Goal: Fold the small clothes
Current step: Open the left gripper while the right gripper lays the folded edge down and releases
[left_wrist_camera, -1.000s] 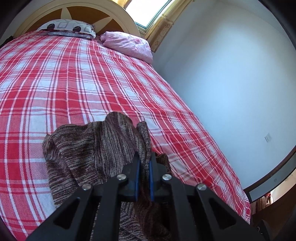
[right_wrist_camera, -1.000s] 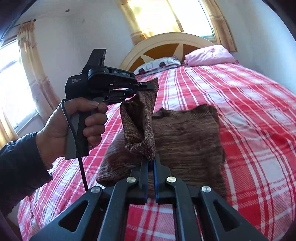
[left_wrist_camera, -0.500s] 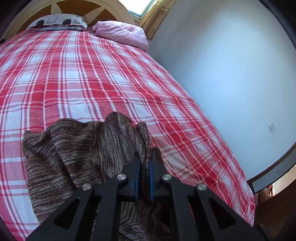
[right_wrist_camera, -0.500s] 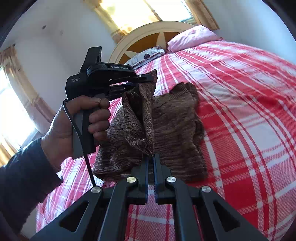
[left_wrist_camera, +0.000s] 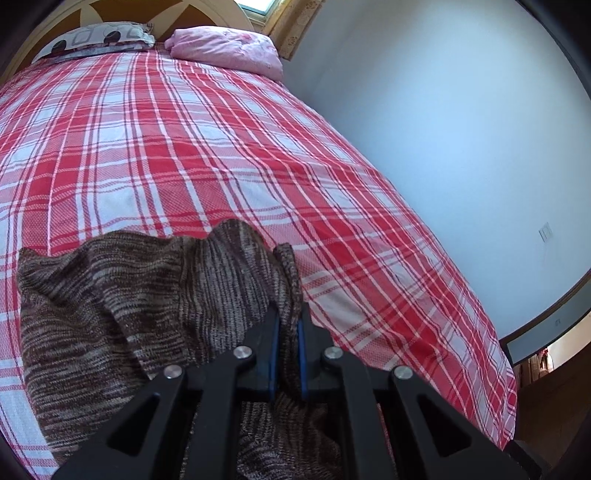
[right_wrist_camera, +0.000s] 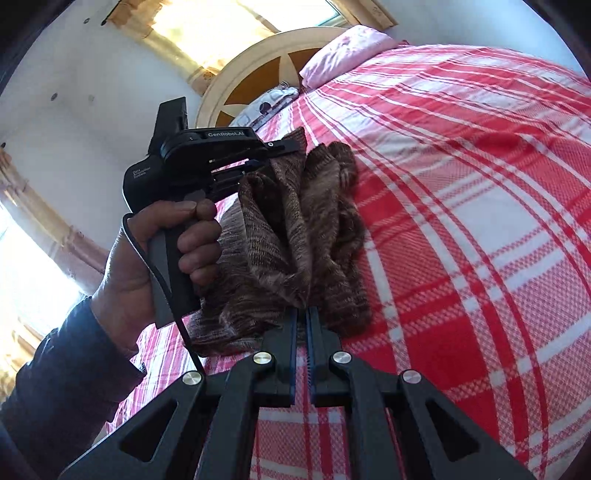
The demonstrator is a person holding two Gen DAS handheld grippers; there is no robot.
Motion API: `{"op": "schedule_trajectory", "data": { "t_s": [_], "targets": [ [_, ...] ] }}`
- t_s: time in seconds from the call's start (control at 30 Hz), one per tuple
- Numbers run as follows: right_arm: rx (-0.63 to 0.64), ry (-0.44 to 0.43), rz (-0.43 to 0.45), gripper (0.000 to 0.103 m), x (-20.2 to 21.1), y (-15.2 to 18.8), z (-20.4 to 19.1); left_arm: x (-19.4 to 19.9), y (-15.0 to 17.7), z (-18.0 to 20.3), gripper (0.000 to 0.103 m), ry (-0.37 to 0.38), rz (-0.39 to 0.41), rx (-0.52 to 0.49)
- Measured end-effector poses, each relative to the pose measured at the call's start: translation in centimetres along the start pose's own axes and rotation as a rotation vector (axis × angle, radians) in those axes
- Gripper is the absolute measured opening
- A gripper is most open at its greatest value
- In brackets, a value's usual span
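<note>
Clamped on a fold of the brown knit garment (left_wrist_camera: 122,306), the left gripper (left_wrist_camera: 287,325) – blue pads pressed narrow against a ridge of cloth that rises between them and spills down beneath the black fingers. Draped off to the left of that gripper, the rest of the knit, lying on the red and white plaid bedspread (left_wrist_camera: 184,140). Far ahead at the bed's head, a pink pillow (left_wrist_camera: 229,50) and beside it a grey patterned pillow (left_wrist_camera: 96,38), against a cream and brown headboard (left_wrist_camera: 221,7); to the right, a pale blue wall (left_wrist_camera: 443,129). Seen from the right wrist camera, the right gripper (right_wrist_camera: 302,314) nipped tight on a lower corner of the same garment (right_wrist_camera: 295,236), the knit hanging taut from the pads straight ahead. Up and to the left of it, the left gripper (right_wrist_camera: 291,146) pinching the upper edge of the cloth, its black body gripped by the person's left hand (right_wrist_camera: 162,251), a dark sleeve (right_wrist_camera: 66,387) below the wrist. Between the two grips, a lifted flap standing above the bed – behind it, the remaining folds bunched on the bedspread (right_wrist_camera: 480,184). Beyond, the headboard (right_wrist_camera: 258,74), the pink pillow (right_wrist_camera: 347,51) and a bright curtained window (right_wrist_camera: 229,26).
</note>
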State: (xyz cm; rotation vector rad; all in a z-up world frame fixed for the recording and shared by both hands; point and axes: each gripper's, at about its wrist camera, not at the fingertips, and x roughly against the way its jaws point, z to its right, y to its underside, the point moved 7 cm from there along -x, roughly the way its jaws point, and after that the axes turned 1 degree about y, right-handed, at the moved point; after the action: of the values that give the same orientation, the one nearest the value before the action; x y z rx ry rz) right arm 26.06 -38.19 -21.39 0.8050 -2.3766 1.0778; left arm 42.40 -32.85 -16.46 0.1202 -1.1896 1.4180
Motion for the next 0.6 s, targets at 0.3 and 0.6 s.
{"op": "schedule_trajectory", "data": {
  "t_s": [0.3,0.6],
  "targets": [
    [0.02,0.064,0.096,0.001,1.8,-0.6,1.0,6.5,1.7,1.1,0.065,-0.058,0.115,-0.123],
    [0.17,0.084,0.173,0.008,2.4,-3.6,-2.2,11.1,11.2,-5.0,0.072,-0.234,0.134,-0.225]
  ]
}}
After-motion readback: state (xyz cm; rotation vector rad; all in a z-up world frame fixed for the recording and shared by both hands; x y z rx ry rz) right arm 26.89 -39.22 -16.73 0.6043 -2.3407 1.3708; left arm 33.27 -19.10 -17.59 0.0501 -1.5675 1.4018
